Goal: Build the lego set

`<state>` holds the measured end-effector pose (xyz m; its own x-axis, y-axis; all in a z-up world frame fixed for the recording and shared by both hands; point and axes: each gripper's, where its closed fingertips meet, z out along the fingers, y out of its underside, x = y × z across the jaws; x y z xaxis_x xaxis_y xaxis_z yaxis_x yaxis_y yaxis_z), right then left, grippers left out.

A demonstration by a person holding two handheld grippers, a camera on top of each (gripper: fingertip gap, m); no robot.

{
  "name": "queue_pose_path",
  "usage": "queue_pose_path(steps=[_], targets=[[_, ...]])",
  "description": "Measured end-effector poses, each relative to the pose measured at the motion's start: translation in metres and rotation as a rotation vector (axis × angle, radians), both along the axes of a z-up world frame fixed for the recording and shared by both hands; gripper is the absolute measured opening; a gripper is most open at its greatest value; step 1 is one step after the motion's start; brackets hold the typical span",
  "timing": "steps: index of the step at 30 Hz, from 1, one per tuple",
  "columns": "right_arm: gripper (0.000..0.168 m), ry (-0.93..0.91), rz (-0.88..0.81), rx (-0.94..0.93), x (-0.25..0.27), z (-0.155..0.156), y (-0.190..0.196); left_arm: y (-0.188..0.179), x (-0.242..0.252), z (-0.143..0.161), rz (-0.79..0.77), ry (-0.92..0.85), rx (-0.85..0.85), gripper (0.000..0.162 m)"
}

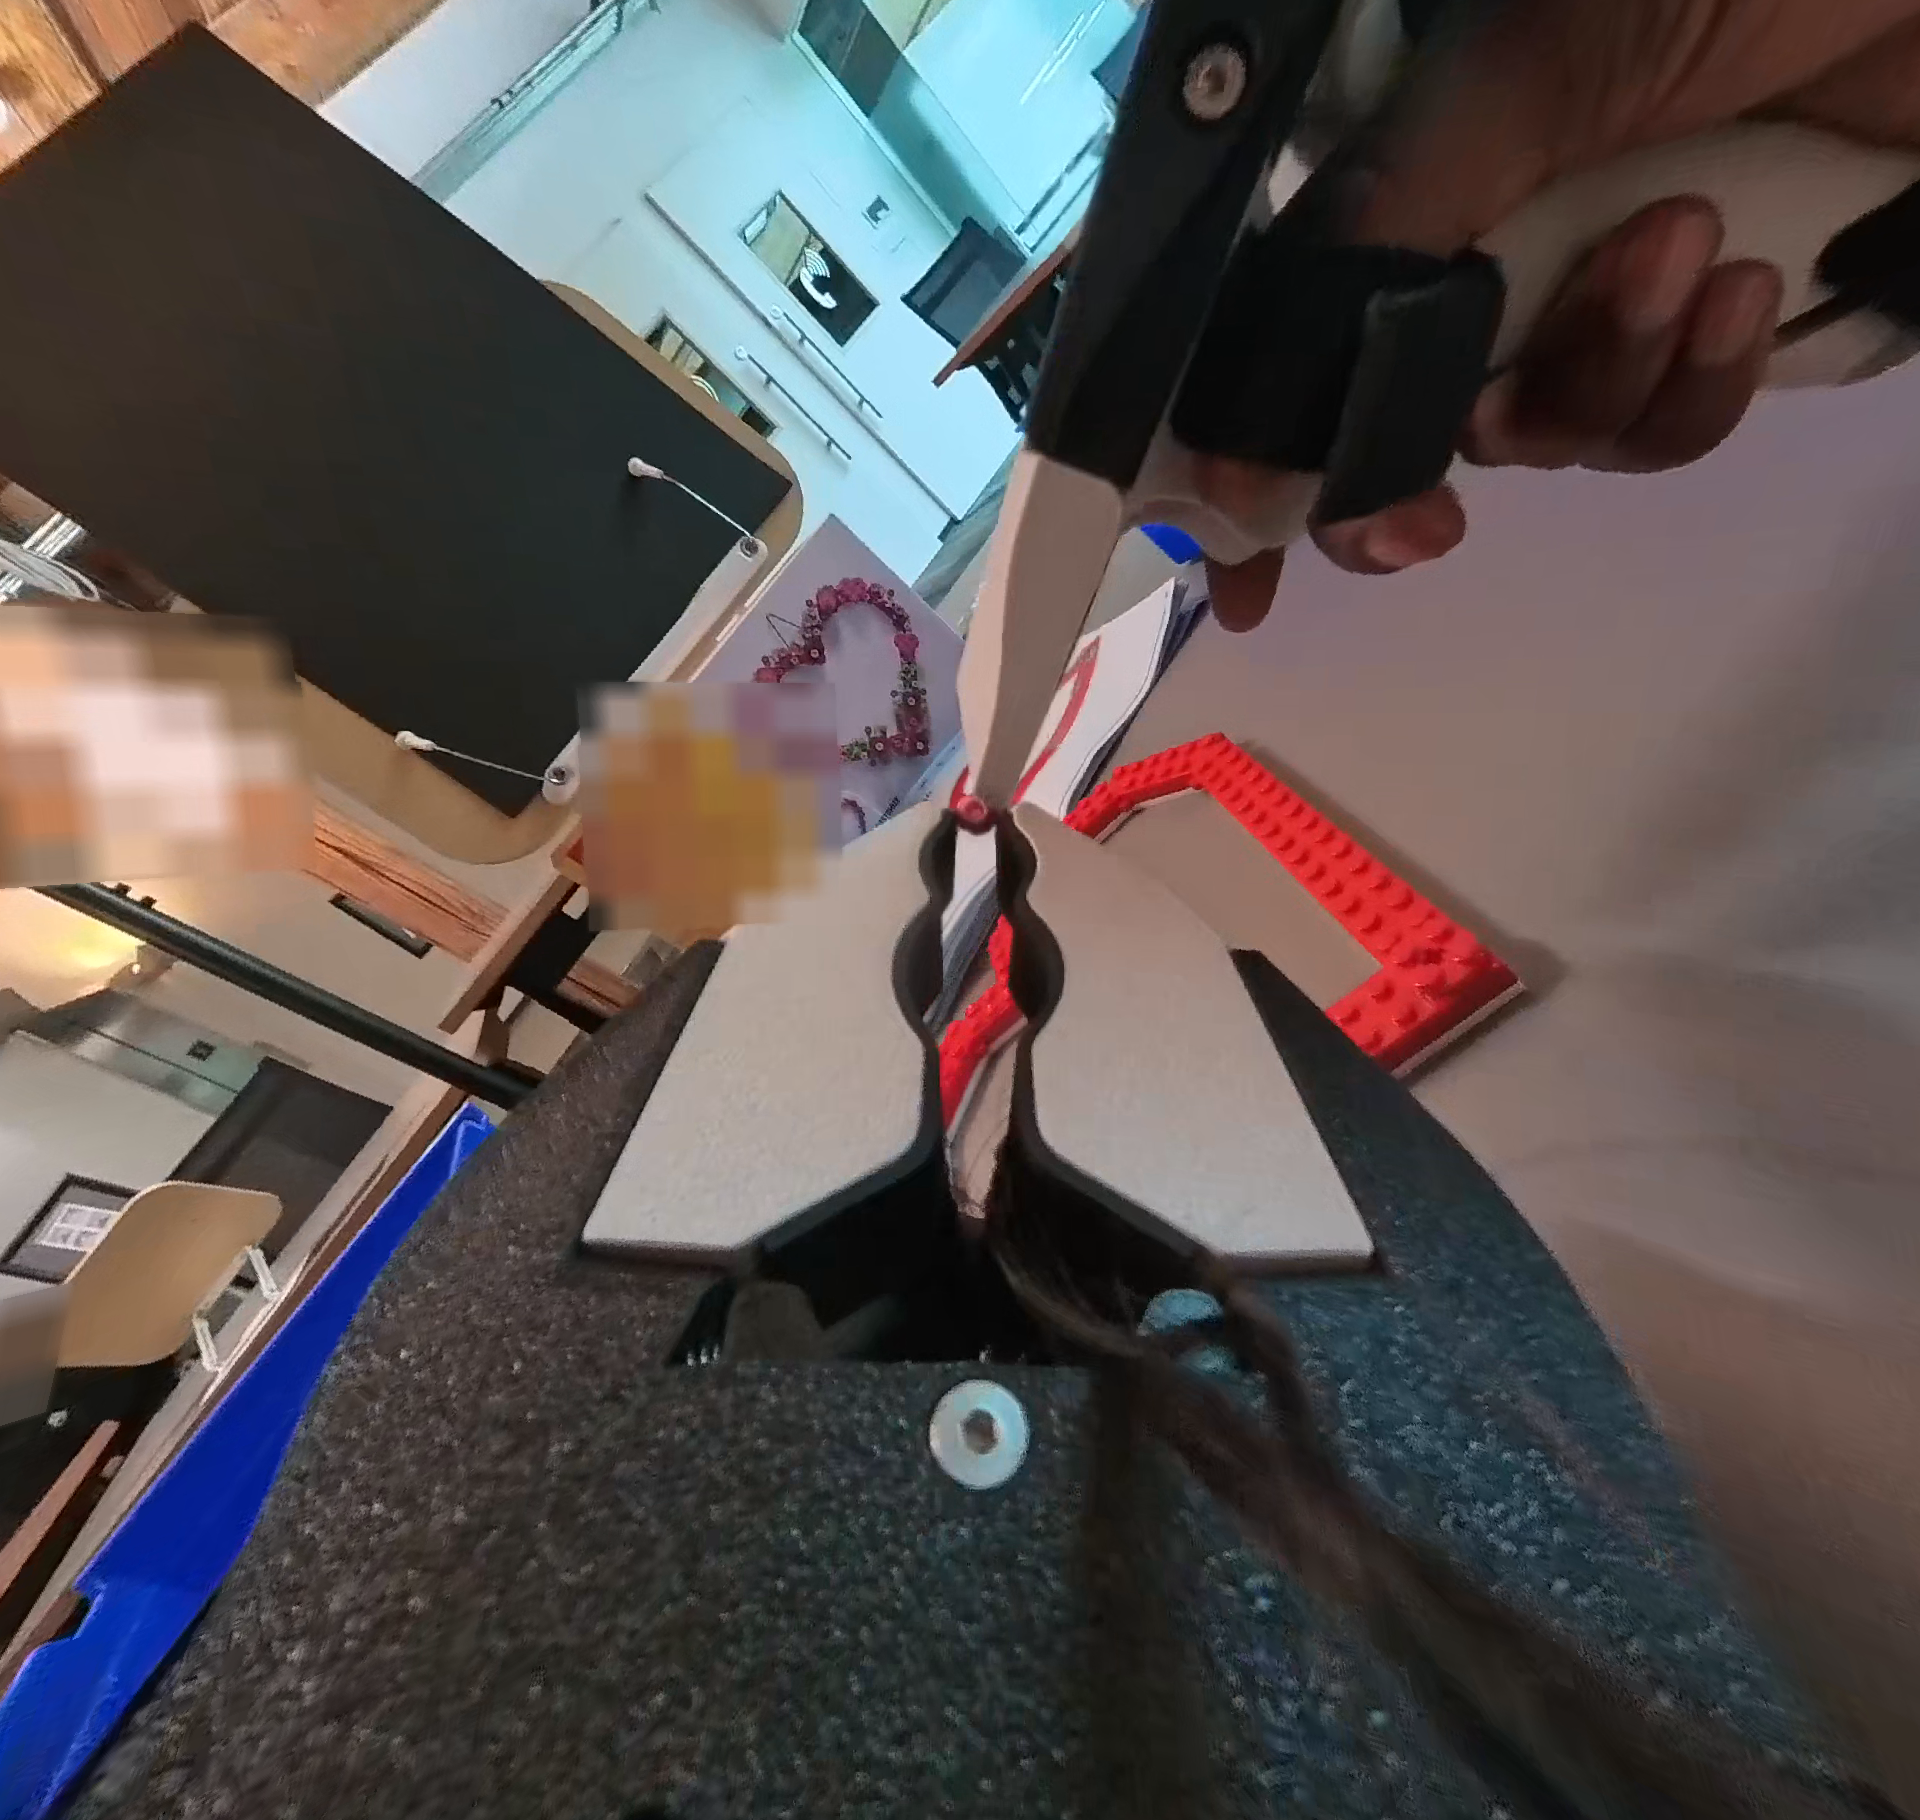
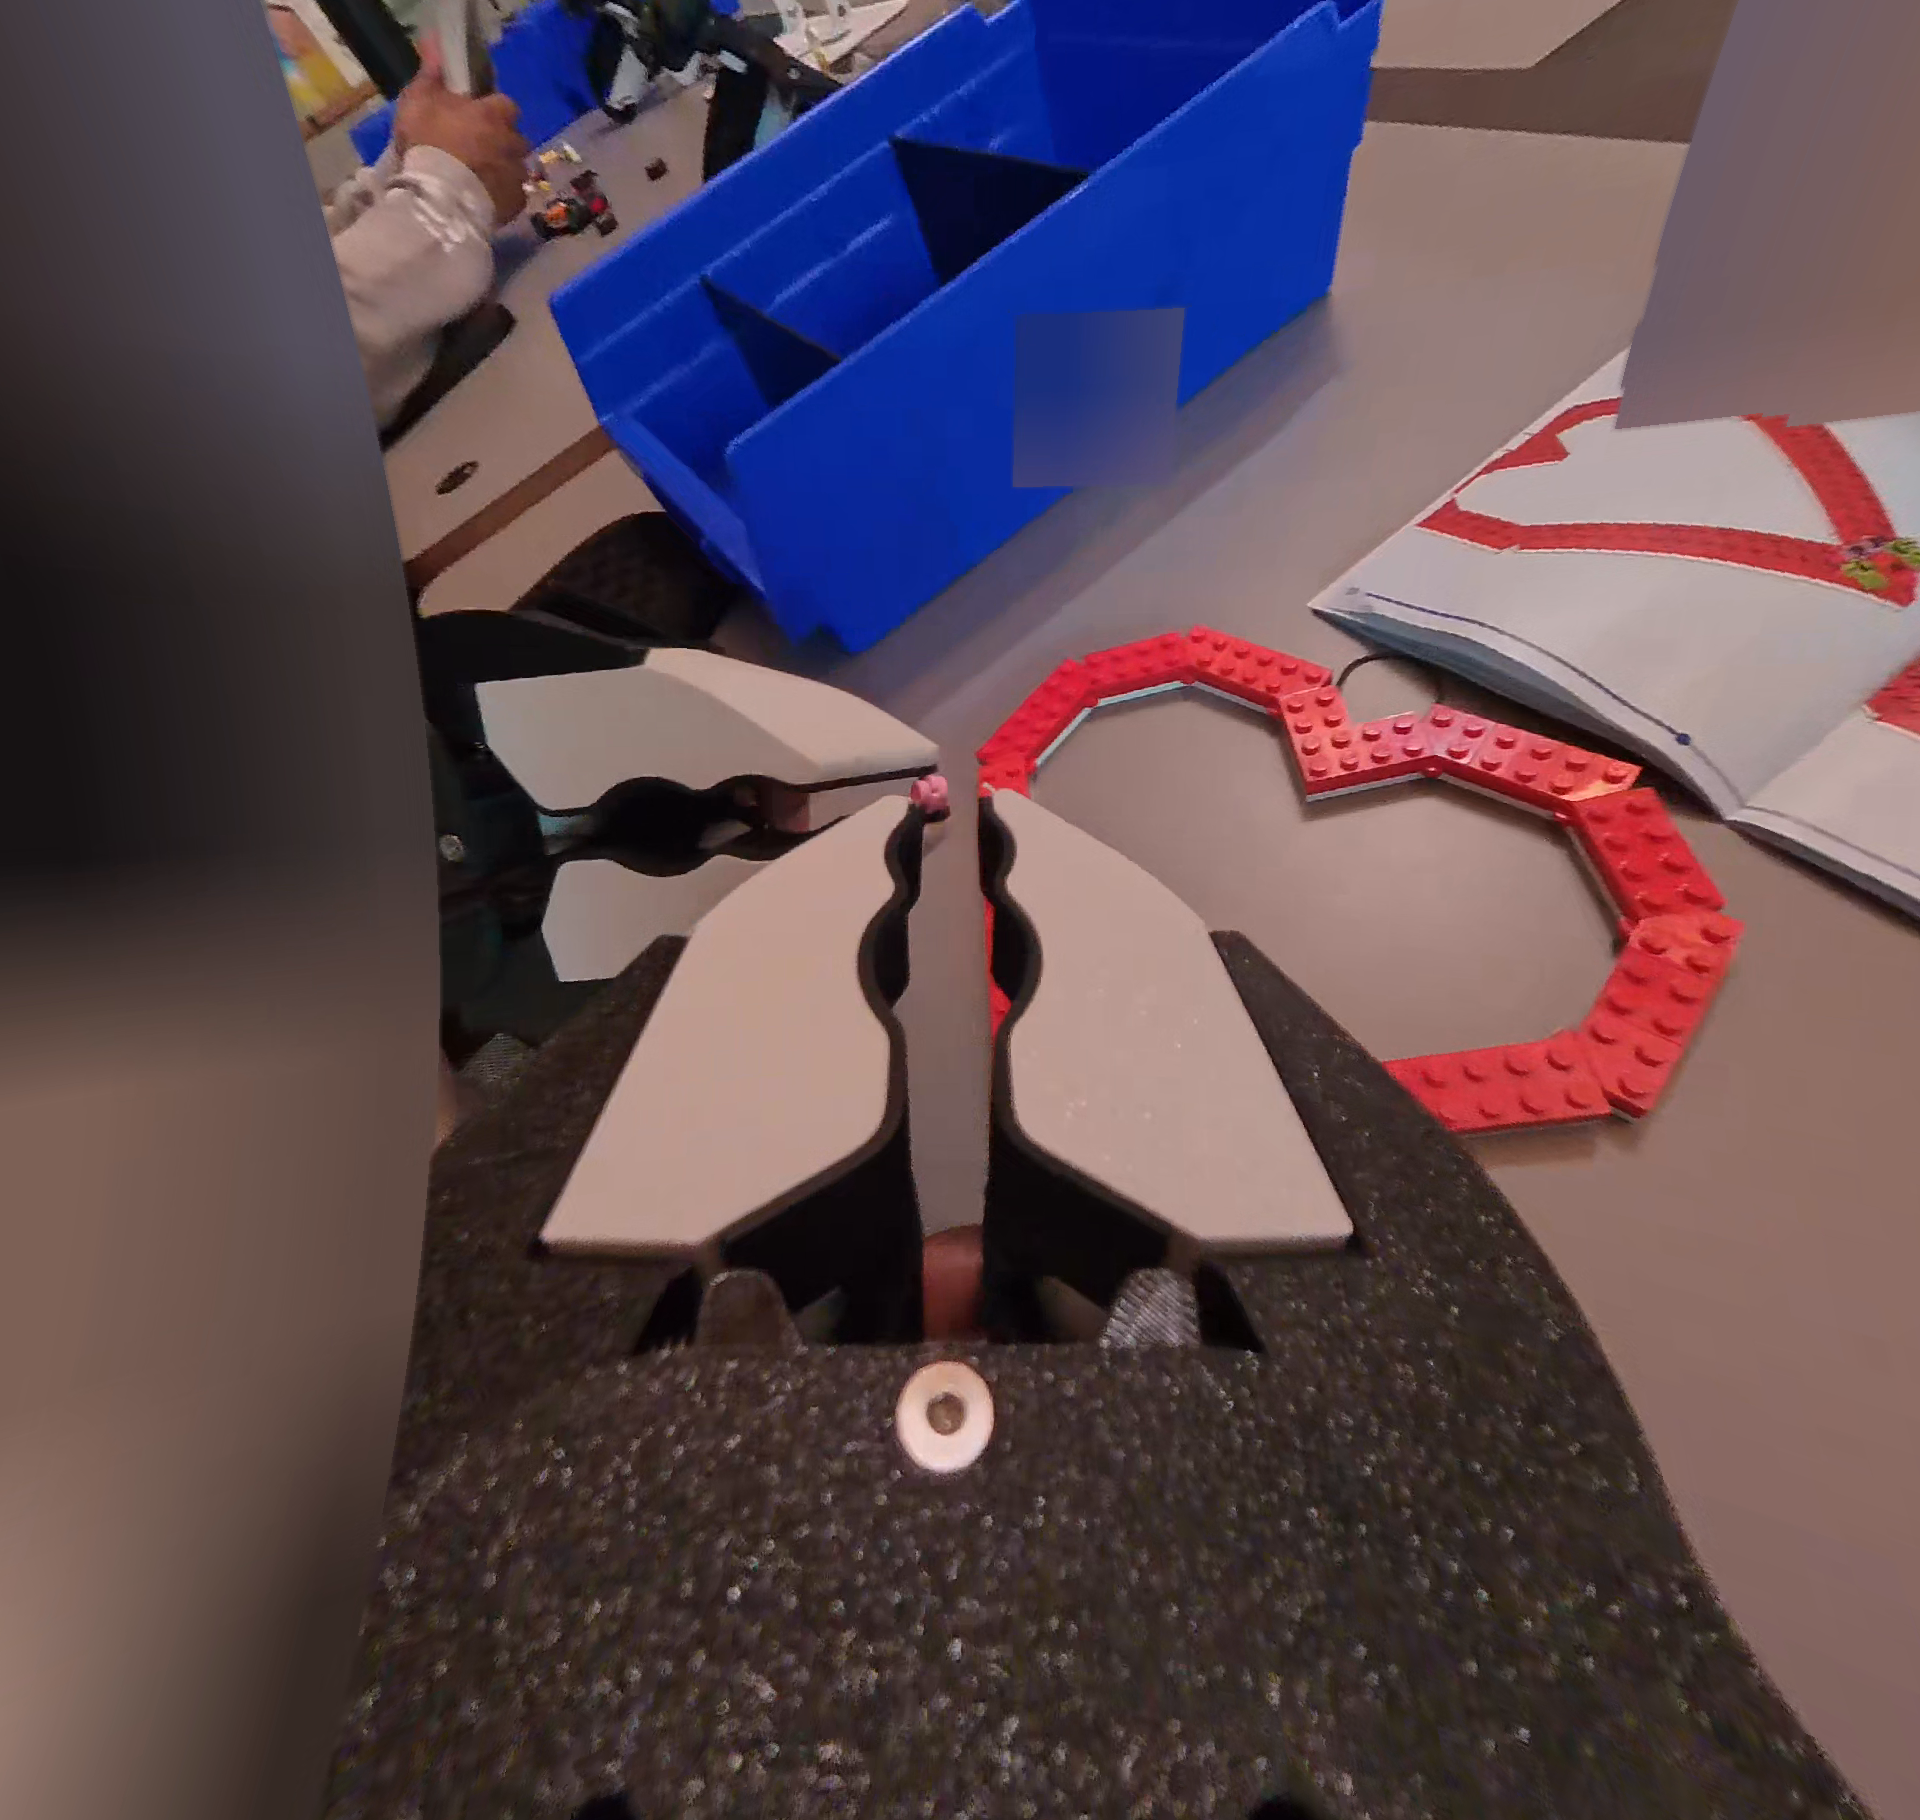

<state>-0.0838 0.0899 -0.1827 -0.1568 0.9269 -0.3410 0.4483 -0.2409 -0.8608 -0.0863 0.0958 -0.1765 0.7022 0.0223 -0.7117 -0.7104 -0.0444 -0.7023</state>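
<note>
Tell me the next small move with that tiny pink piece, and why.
Probably shut the right gripper on the pink piece before the left gripper lets go. The piece sits pinched at the left gripper's tips, above the table, right beside the right gripper's open tips; the red heart frame lies just beyond.

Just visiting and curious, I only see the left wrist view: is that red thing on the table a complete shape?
Observer: Yes, the red lego frame forms a full heart, flat on the table.
Operator: Anything beside it?
Observer: A blue bin with dividers stands beyond it.
Operator: Is the right claw gripping the pink piece?
Observer: No, its jaws stand apart; the piece sits at one fingertip.
</note>
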Motion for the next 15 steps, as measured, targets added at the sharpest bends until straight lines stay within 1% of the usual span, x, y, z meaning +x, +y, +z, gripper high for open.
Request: queue_pose_path(steps=[8, 9, 15], targets=[[0.009, 0.004, 0.115, -0.174, 0.005, 0.002, -0.007, -0.001, 0.008, -0.001, -0.055, 0.011, -0.003, 0.006], [0.006, 0.004, 0.118, -0.187, 0.005, 0.002, -0.006, -0.001, 0.009, 0.000, -0.059, 0.012, -0.001, 0.006], [0.005, 0.014, 0.152, -0.256, 0.007, 0.001, -0.006, -0.001, 0.011, -0.002, -0.080, 0.006, -0.006, 0.006]])
